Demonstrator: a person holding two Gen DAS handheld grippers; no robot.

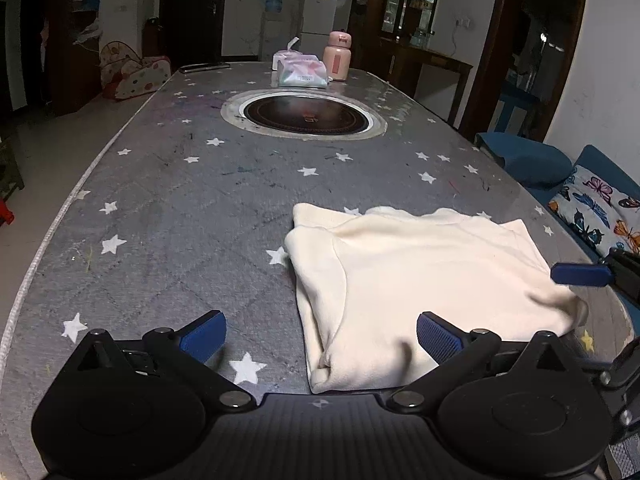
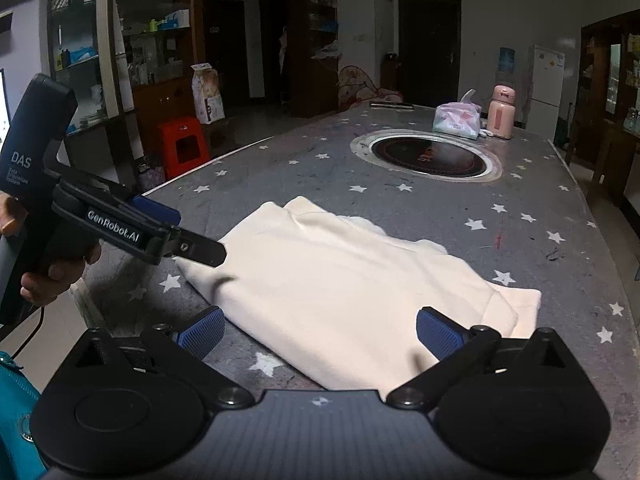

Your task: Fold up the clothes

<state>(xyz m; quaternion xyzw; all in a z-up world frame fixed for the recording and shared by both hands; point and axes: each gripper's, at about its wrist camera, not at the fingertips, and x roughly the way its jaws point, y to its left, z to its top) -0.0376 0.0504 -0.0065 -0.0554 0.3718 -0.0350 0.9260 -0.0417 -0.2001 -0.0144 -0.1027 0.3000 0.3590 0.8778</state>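
Both grippers, left [image 1: 320, 336] and right [image 2: 318, 332], were wide open, holding nothing. The folded soft cream top [image 2: 340, 280] lay just ahead; pinch only its near edge.

A long table [image 1: 168, 200] under a grey cloth printed with white stars is filling the room, and a round black cooktop [image 1: 306, 117] is sitting sunk into its middle. Beyond the cooktop, a pink flask [image 1: 338, 56] and tissue packs [image 1: 302, 73] are standing at the far end. Behind them a white fridge [image 1: 320, 16] is standing against a pale wall. Left of the table, a red stool [image 2: 183, 151] is sitting before dark shelves [image 2: 124, 40]. Right of it, blue seats [image 1: 528, 162] are waiting.
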